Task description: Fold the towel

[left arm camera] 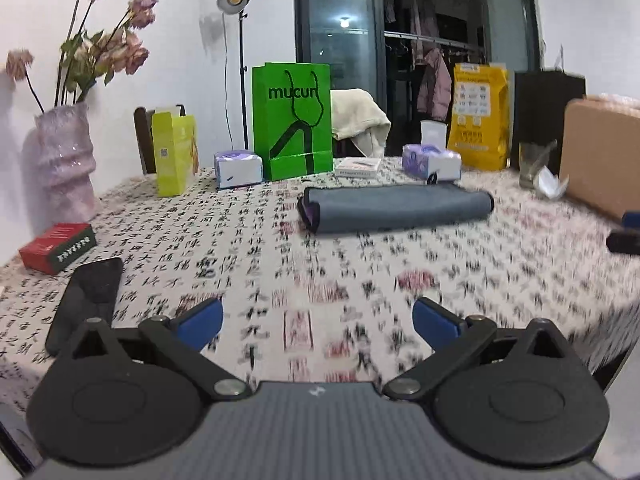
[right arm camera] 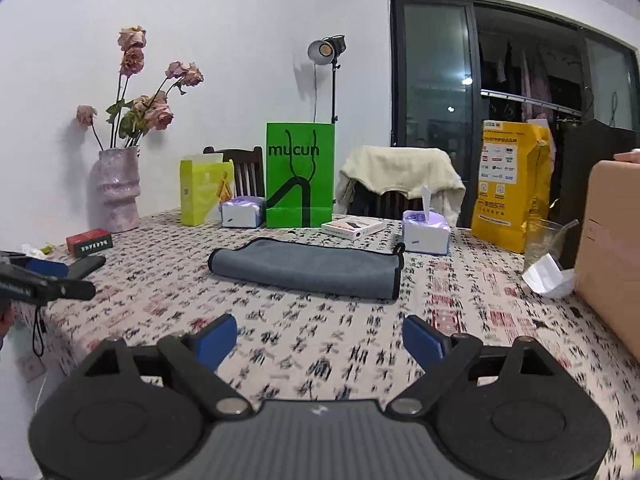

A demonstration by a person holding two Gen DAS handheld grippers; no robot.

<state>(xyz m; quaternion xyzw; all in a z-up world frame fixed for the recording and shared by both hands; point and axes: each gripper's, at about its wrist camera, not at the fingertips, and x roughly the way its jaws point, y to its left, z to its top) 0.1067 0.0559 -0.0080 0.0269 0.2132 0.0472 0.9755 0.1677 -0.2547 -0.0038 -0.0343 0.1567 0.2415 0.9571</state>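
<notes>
A grey towel (left arm camera: 396, 208) with dark edging lies folded into a long flat strip on the patterned tablecloth (left arm camera: 320, 280), past the table's middle. It also shows in the right wrist view (right arm camera: 308, 268). My left gripper (left arm camera: 318, 322) is open and empty, held above the cloth well short of the towel. My right gripper (right arm camera: 320, 338) is open and empty, also short of the towel. The left gripper's fingers (right arm camera: 44, 276) show at the left edge of the right wrist view; the right gripper's fingers (left arm camera: 624, 236) show at the right edge of the left wrist view.
Behind the towel stand a green paper bag (left arm camera: 292, 120), tissue packs (left arm camera: 430, 160), a yellow-green box (left arm camera: 174, 152) and a yellow bag (left arm camera: 480, 116). A pink vase (left arm camera: 64, 164), red box (left arm camera: 56, 246) and black phone (left arm camera: 86, 300) sit left. A cardboard box (left arm camera: 600, 160) and glass (left arm camera: 534, 164) sit right.
</notes>
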